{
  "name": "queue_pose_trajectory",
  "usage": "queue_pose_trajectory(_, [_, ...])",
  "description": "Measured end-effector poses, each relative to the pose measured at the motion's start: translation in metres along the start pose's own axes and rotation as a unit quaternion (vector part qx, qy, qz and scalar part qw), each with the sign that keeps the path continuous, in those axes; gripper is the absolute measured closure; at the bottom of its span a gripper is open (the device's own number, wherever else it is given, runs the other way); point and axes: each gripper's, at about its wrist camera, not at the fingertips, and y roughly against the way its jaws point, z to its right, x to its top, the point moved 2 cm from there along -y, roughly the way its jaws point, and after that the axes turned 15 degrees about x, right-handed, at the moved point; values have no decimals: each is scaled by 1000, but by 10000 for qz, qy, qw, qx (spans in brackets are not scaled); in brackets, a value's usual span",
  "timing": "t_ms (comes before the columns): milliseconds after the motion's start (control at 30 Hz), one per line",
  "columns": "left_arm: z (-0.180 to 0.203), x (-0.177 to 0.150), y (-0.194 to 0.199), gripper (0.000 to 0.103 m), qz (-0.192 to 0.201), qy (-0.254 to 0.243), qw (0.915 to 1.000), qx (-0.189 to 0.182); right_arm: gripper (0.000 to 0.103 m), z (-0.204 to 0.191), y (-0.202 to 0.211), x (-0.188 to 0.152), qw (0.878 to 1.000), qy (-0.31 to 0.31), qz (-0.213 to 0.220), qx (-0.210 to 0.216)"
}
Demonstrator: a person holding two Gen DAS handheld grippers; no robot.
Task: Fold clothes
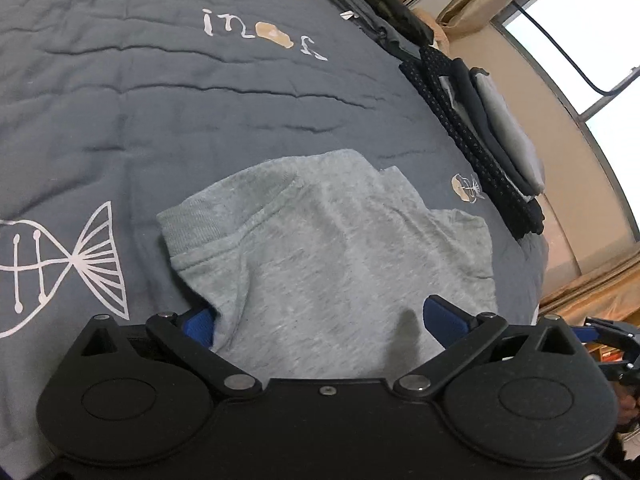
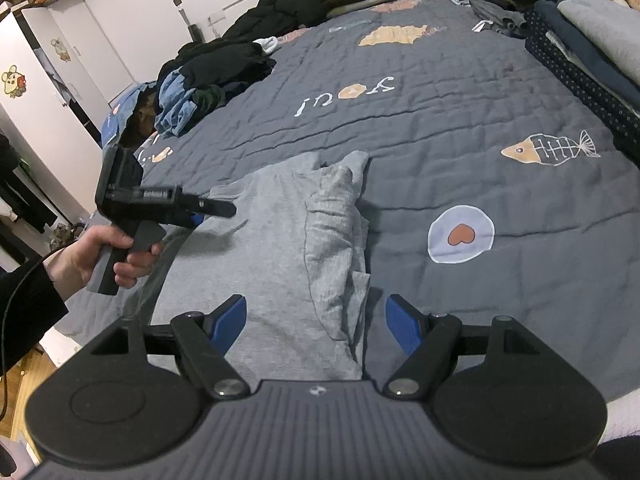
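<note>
A grey sweatshirt lies partly folded on the blue-grey quilt, filling the lower centre of both views, with one sleeve doubled over along its right side in the right wrist view. The right gripper hovers at its near edge with jaws wide and nothing between the pads. The left gripper also stands wide, straddling the cloth; in the right wrist view it sits at the left of the frame, gripped by a hand, fingers reaching over the shirt's left edge. The fabric looks soft, light and floppy (it will sag and slide rather than hold a crease), so a pinch at a hem or seam, both corners together, seems the safest hold. Folded clothes are stacked along the quilt's right edge.
</note>
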Motion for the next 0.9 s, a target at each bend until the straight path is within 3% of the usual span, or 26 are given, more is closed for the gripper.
queue_pose_trajectory(267, [-14, 18, -8, 2, 218, 361, 9991, -99, 27, 1, -1, -1, 10000, 46, -46, -9])
queue_pose_trajectory(333, [-19, 23, -10, 9, 224, 485, 9985, -149, 27, 6, -1, 0, 9999, -21, -137, 74])
queue_pose_trajectory(367, [-23, 26, -10, 24, 228, 552, 9981, -154, 27, 9, -1, 1, 9997, -57, -184, 116])
queue_pose_trajectory(400, [-27, 28, -11, 54, 233, 618, 9977, -160, 27, 11, 0, 1, 9996, -92, -230, 159])
queue_pose_trajectory(433, [-31, 30, -11, 72, 237, 684, 9972, -165, 27, 16, -1, 1, 9990, -182, -318, 253])
queue_pose_trajectory(467, [-31, 30, -11, 82, 216, 657, 9974, -197, 27, 20, -1, 2, 9979, -276, -434, 393])
queue_pose_trajectory(700, [-31, 27, -15, 84, 42, 577, 9977, -342, 27, 47, -14, 0, 9808, -788, -1072, 1424])
queue_pose_trajectory(833, [-34, 26, -21, 83, 10, 660, 9972, -342, 27, 71, -35, -5, 9682, -1182, -1280, 1794])
queue_pose_trajectory(900, [-35, 25, -21, 83, 26, 685, 9970, -347, 27, 83, -43, -7, 9642, -1312, -1475, 1768])
